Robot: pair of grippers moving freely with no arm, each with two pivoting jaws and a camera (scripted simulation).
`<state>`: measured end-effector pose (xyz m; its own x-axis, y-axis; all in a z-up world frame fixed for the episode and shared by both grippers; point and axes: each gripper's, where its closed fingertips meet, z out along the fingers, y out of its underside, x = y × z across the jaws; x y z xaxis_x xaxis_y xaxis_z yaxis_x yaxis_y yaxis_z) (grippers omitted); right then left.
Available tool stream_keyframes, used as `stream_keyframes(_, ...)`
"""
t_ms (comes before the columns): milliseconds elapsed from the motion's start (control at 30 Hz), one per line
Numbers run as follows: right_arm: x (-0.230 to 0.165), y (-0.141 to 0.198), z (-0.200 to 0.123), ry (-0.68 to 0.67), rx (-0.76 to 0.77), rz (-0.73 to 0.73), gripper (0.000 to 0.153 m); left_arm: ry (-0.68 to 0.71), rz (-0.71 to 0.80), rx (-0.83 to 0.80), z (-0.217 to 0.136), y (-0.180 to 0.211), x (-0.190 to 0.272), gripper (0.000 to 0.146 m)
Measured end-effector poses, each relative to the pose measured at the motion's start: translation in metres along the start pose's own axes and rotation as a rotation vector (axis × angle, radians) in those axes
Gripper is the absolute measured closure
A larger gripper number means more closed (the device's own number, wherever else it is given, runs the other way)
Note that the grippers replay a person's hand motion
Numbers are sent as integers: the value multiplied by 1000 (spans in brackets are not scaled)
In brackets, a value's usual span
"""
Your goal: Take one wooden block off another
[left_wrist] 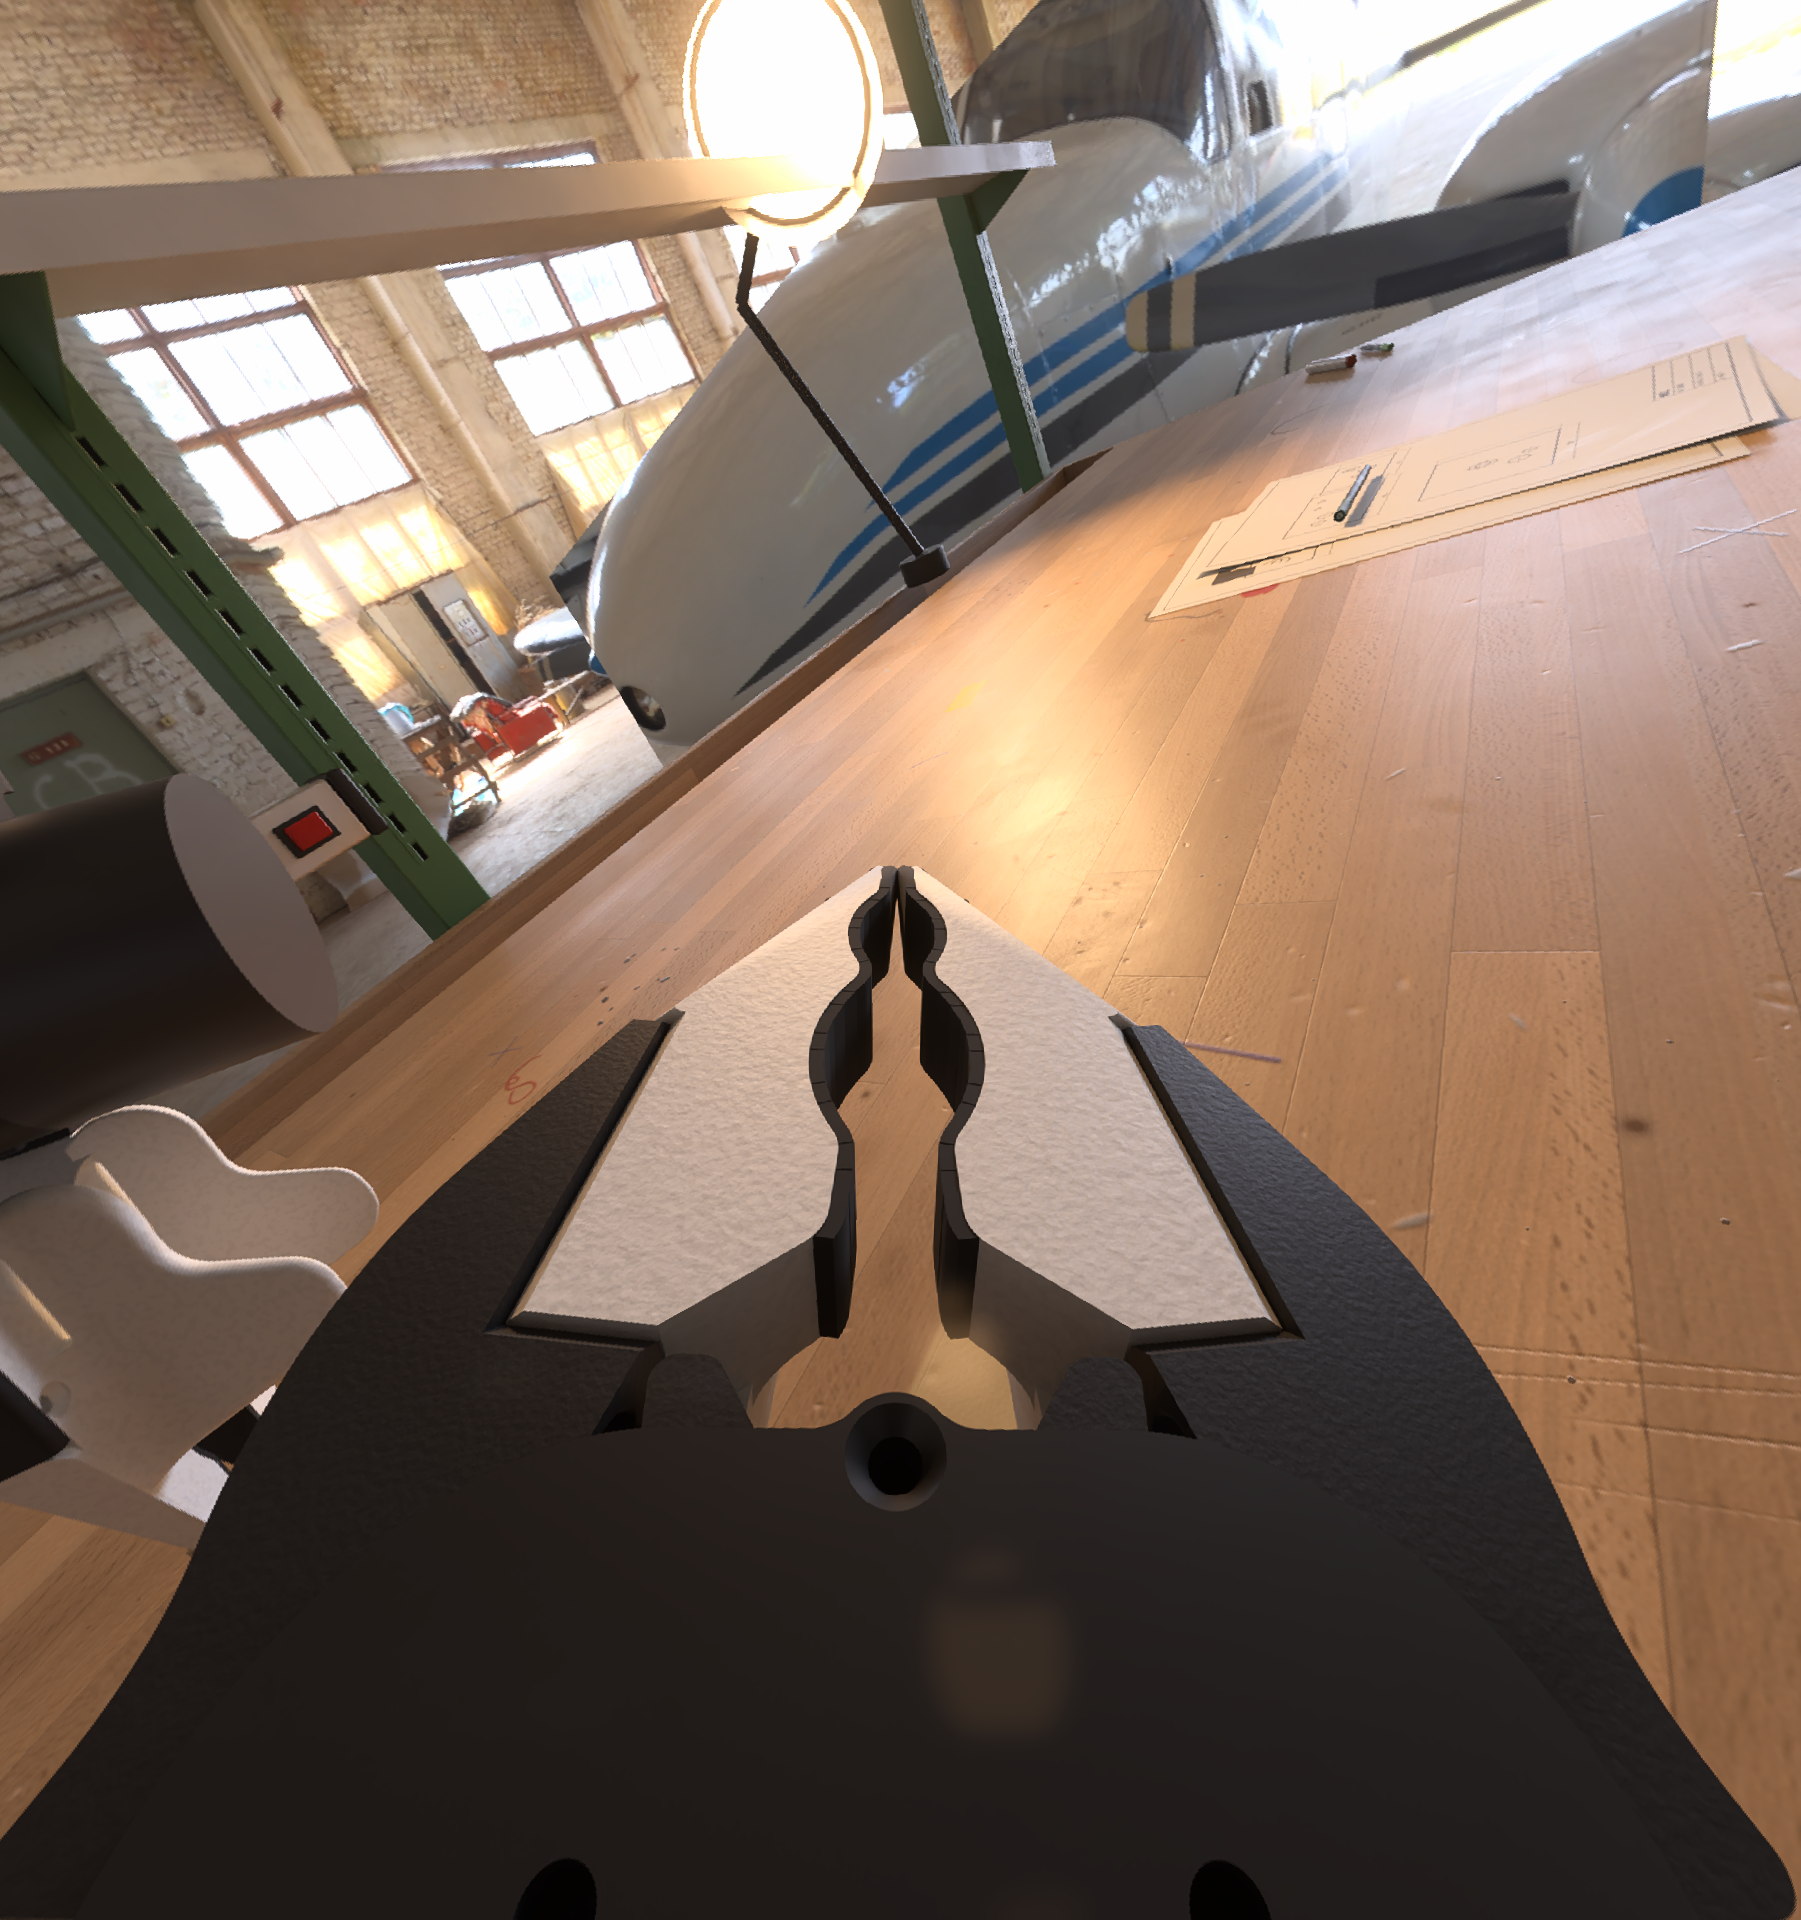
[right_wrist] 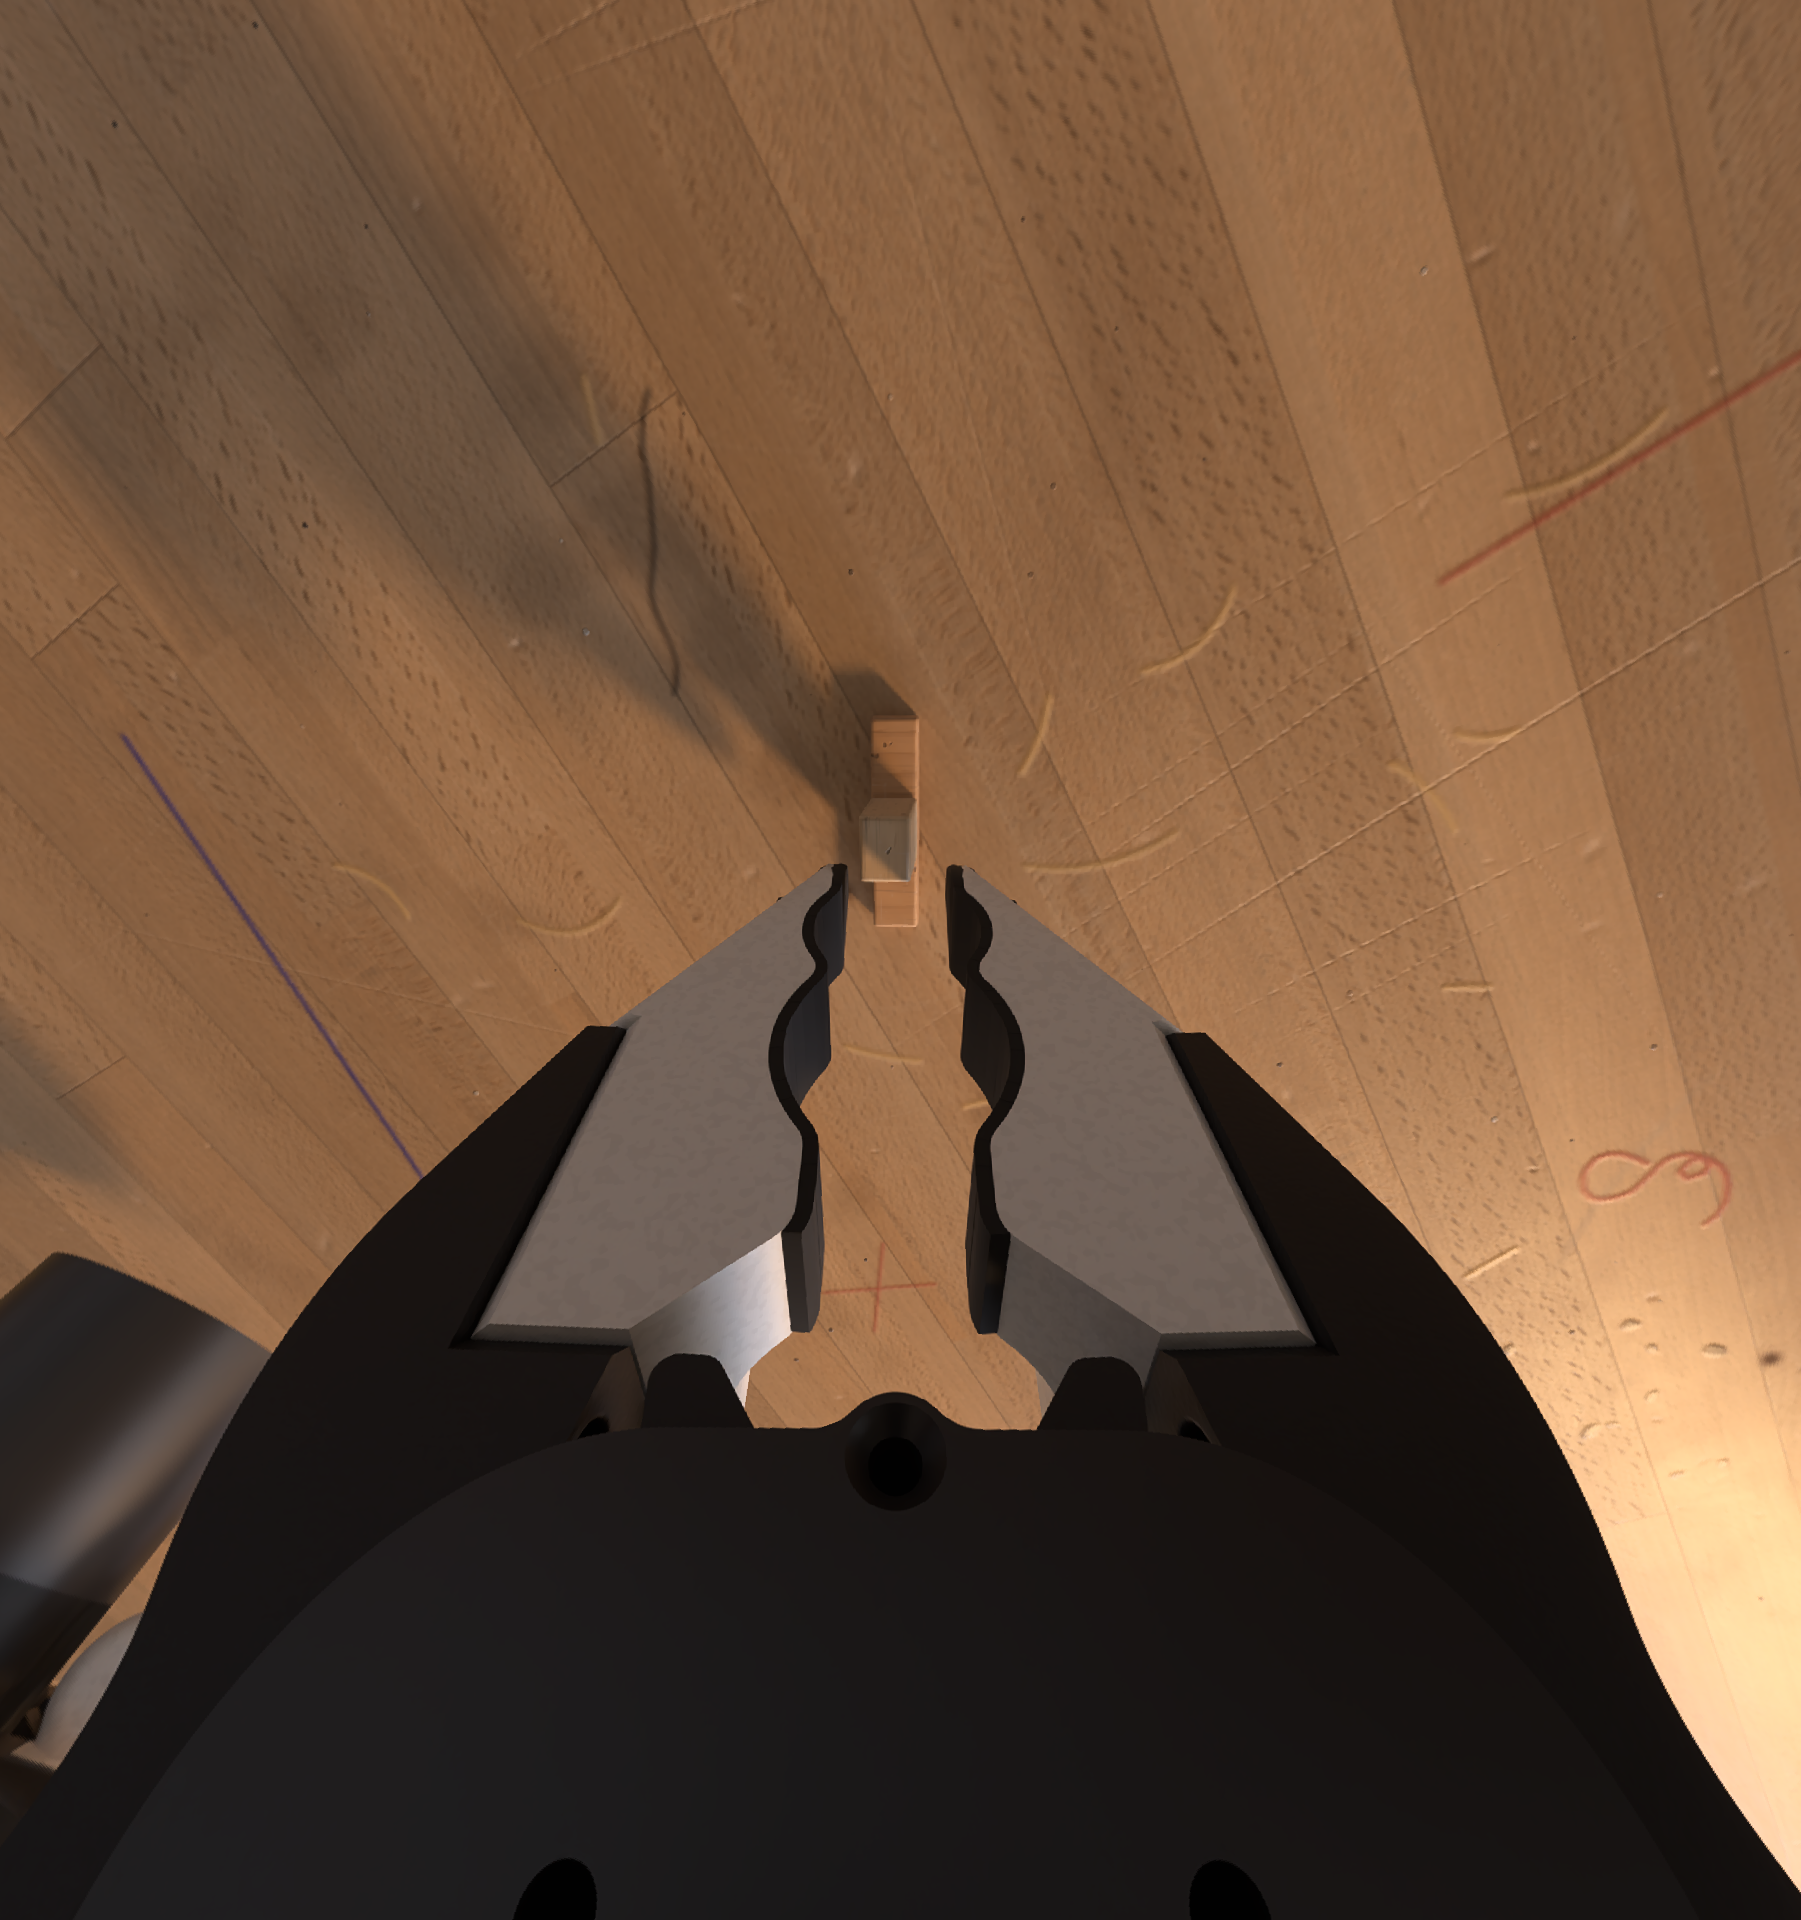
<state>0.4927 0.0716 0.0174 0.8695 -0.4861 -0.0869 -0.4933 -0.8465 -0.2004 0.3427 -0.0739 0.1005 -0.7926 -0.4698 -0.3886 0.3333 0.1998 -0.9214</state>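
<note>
In the right wrist view a small pale wooden block (right_wrist: 888,844) sits on top of a longer flat wooden block (right_wrist: 896,750) that lies on the wooden table (right_wrist: 1291,520). My right gripper (right_wrist: 896,875) is open and points down at them, with its fingertips just short of the small block, one on each side. It holds nothing. In the left wrist view my left gripper (left_wrist: 896,875) is shut and empty, low over the table (left_wrist: 1498,935). The blocks do not show in that view. Part of the right gripper (left_wrist: 148,1247) shows at the left edge there.
Sheets of paper (left_wrist: 1447,488) with a pen (left_wrist: 1353,494) lie far across the table. A lamp stand (left_wrist: 922,566) rises from the table's far edge, under a shelf (left_wrist: 356,223). Markers (left_wrist: 1343,358) lie farther back. The left gripper's body (right_wrist: 54,1455) shows at lower left.
</note>
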Motion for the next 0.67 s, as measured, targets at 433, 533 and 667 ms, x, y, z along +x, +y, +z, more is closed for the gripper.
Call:
stream_keyframes(433, 1, 8, -29, 87, 121, -142, 144, 21, -43, 5, -4, -1, -4, 146)
stream_keyframes(533, 11, 37, -66, 103, 268, -158, 144, 33, -62, -55, -9, 7, -18, 146)
stream_keyframes(667, 22, 96, -95, 116, 393, -128, 144, 152, -170, -257, -8, 31, -21, 116)
